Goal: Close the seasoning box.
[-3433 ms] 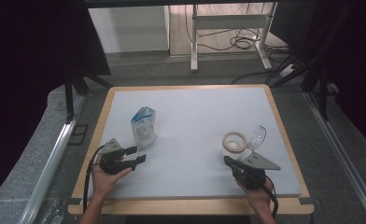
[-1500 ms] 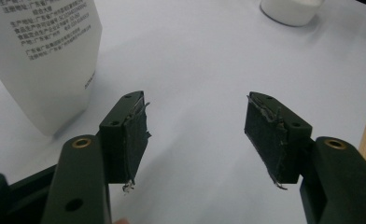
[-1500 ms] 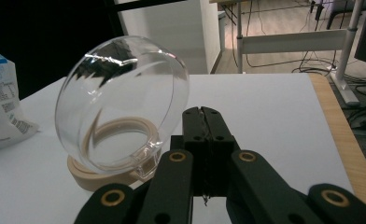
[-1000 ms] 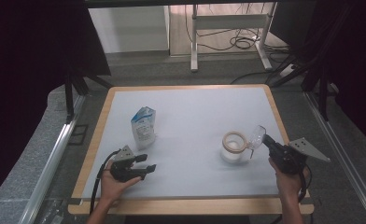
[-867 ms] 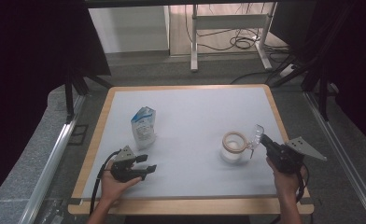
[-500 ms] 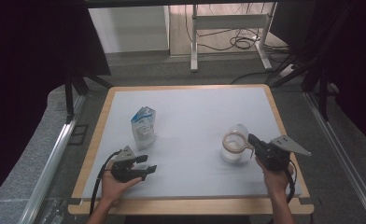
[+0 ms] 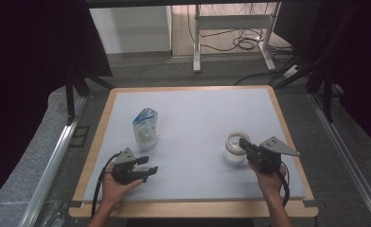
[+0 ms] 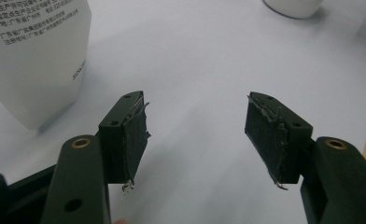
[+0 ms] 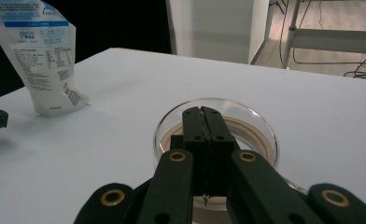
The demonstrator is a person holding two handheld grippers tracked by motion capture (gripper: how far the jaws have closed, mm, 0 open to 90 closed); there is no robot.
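While the white table [image 7: 193, 113] stands among dark curtains, left gripper [image 7: 145, 165] jaws gape and right gripper [image 7: 243, 142] jaws are clenched empty.

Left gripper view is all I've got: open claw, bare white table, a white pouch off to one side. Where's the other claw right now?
Observer: The right claw is at the white cup on the right side of the table, across from yours.
Operator: Is it open like mine?
Observer: No, its jaws are shut together. They lie over the clear lid on top of that cup. I can't tell whether they pinch the lid.
Operator: And the pouch, how is it sitting?
Observer: The pouch stands upright on the left half of the table, just beyond your claw, with a blue band across its top.
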